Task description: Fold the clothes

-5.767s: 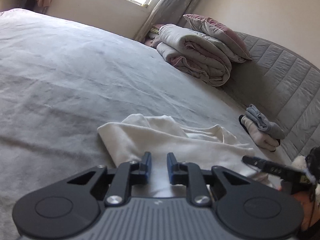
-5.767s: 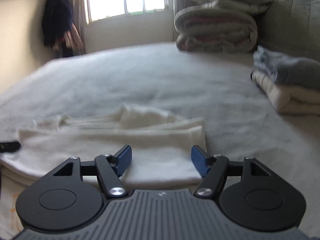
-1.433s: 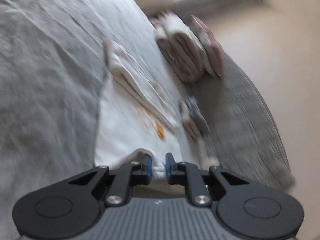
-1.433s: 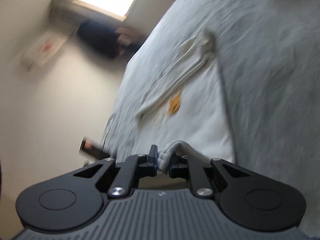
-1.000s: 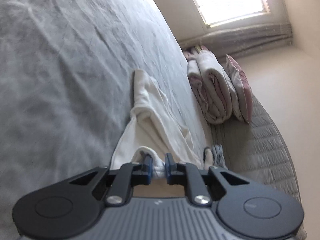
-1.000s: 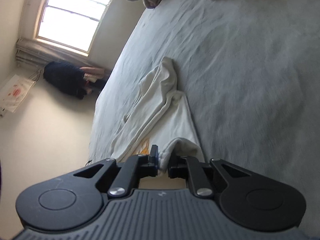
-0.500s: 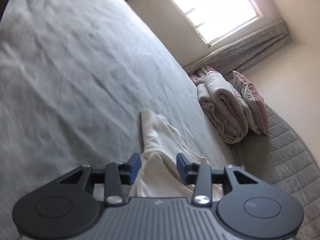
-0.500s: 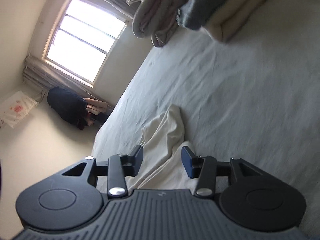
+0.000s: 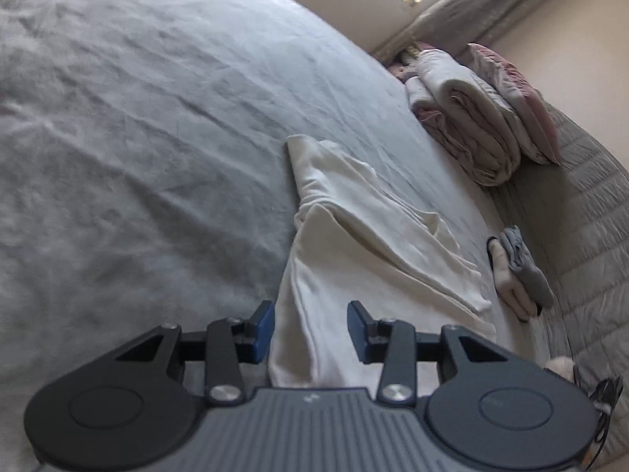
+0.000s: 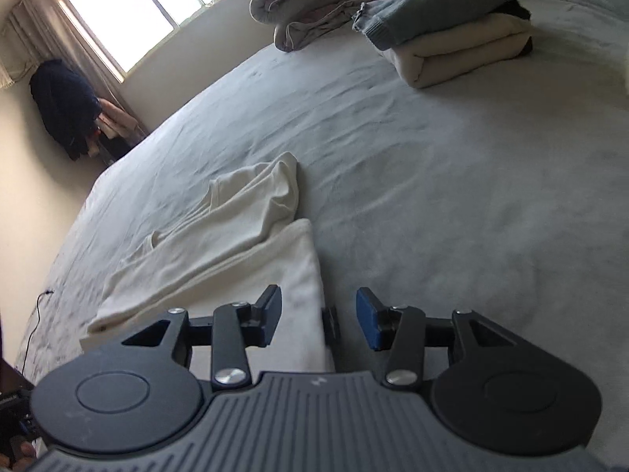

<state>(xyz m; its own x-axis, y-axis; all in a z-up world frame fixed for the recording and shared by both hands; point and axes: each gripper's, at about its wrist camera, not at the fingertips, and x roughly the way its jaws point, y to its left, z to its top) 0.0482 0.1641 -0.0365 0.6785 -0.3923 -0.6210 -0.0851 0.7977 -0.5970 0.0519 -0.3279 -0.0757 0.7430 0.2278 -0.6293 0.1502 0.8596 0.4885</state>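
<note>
My left tool (image 9: pixel 309 329): jaws parted, empty, above the cream garment's (image 9: pixel 365 244) near hem. Garment: partly folded, flat on the bed (image 9: pixel 137 137); likely light, limp, non-slip; best pinched at hem corners. My right tool (image 10: pixel 318 322): parted, empty, astride its right edge. Open bedding either side; folded stack (image 10: pixel 452 39) well apart.

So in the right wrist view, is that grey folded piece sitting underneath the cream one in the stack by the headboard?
No, the grey folded garment lies on top of the cream folded garment, which rests on the bed.
</note>
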